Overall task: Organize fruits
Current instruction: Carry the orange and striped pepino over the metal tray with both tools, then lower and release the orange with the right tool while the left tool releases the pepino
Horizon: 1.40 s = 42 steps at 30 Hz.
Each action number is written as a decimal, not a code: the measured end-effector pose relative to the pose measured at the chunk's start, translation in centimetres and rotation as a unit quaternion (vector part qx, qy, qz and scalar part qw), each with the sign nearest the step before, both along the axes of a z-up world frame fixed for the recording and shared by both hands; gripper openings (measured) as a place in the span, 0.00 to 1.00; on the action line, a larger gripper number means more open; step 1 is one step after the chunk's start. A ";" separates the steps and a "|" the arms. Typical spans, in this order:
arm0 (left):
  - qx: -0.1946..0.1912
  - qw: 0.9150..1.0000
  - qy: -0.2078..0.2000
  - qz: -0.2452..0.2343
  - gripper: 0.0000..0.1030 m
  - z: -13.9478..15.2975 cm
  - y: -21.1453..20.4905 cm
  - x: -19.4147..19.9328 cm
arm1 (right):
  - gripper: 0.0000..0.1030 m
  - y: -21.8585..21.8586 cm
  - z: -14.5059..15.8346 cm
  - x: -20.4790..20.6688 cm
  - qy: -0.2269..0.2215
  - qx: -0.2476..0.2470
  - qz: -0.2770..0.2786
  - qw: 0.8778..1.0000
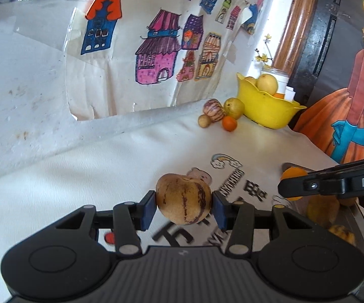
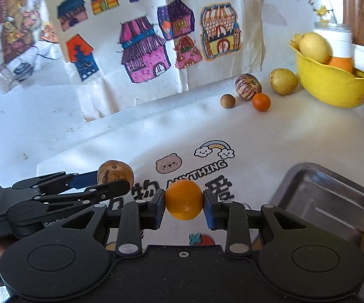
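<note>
Two fruits are held above the white-covered bench (image 2: pixel 136 136): the left tool (image 1: pixel 184 205) clamps a tan, purple-streaked melon (image 1: pixel 183 199) between its blue pads, and the right tool (image 2: pixel 184 202) pinches a small orange (image 2: pixel 184 199). In the right wrist view, a steel tray (image 2: pixel 328 197) lies at 3 o'clock of the orange. At 1 o'clock, a yellow bowl (image 2: pixel 333 85) holds fruit, with four loose fruits just beside it.
</note>
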<state>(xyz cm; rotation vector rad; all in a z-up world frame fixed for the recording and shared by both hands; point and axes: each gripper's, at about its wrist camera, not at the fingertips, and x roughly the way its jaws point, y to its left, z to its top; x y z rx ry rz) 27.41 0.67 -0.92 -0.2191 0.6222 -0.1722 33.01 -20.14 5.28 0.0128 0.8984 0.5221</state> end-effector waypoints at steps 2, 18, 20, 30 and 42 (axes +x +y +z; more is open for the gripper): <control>-0.003 1.000 -0.003 -0.002 0.50 0.4 -0.4 -0.9 | 0.33 -0.8 0.6 -1.3 -0.007 0.006 -0.001 1.000; -0.033 0.997 -0.041 -0.048 0.50 3.0 -5.9 -7.5 | 0.33 -8.1 2.4 -10.1 -0.067 -0.016 -0.055 0.996; -0.039 0.997 -0.042 -0.060 0.50 2.8 -6.7 -8.1 | 0.33 -8.9 2.0 -10.9 -0.073 -0.025 -0.070 0.995; -0.059 0.992 -0.045 -0.097 0.50 1.5 -10.3 -10.5 | 0.33 -12.6 -1.2 -12.0 -0.085 -0.059 -0.115 0.988; -0.053 0.990 -0.023 -0.129 0.50 -0.2 -14.0 -11.6 | 0.33 -14.7 -4.6 -8.3 -0.096 -0.092 -0.134 0.982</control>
